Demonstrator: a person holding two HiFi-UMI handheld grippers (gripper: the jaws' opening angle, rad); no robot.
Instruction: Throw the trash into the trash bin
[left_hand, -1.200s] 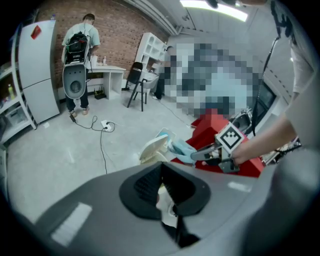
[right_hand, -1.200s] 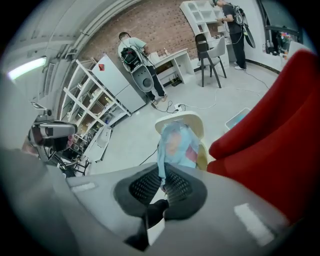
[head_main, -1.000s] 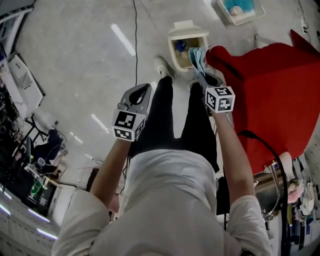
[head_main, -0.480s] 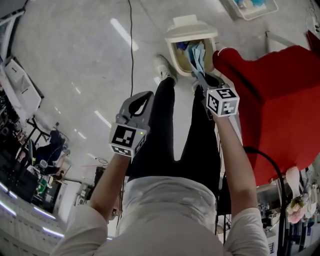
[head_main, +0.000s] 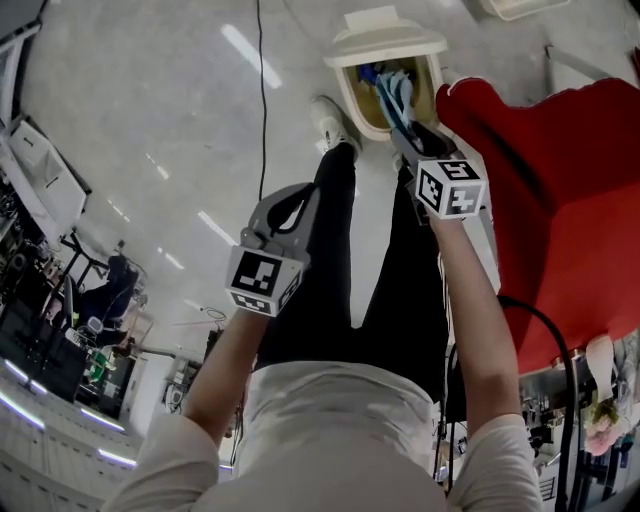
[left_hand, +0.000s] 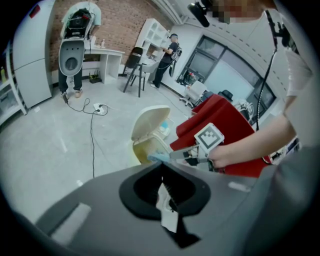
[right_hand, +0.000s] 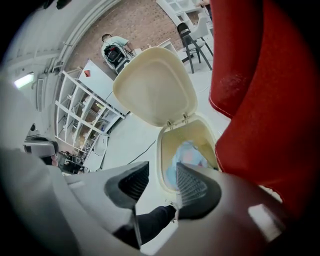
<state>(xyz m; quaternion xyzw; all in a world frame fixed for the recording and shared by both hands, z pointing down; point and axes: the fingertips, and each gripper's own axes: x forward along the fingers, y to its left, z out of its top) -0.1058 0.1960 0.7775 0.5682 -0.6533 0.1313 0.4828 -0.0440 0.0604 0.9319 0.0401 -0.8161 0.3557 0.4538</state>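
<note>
The cream trash bin (head_main: 352, 88) stands on the floor with its lid (right_hand: 155, 85) flipped up. Blue trash (head_main: 393, 88) lies in its mouth, just past the tips of my right gripper (head_main: 405, 135). In the right gripper view that gripper (right_hand: 162, 182) has just been opening: its pads stand apart with nothing between them, and the blue and pink trash (right_hand: 189, 154) shows inside the bin. My left gripper (head_main: 295, 195) hangs left of the bin over the floor. Its jaws (left_hand: 161, 167) meet, and a small white scrap (left_hand: 167, 212) shows at the seam.
A red seat (head_main: 560, 200) crowds the bin's right side. The person's legs and a white shoe (head_main: 328, 118) stand just before the bin. A black cable (head_main: 262, 90) runs across the floor. Desks and equipment (head_main: 40, 330) line the left.
Both grippers have sunk toward the floor. The blue trash has gone from the bin's rim down into its mouth, and the right gripper now reaches over the opening.
</note>
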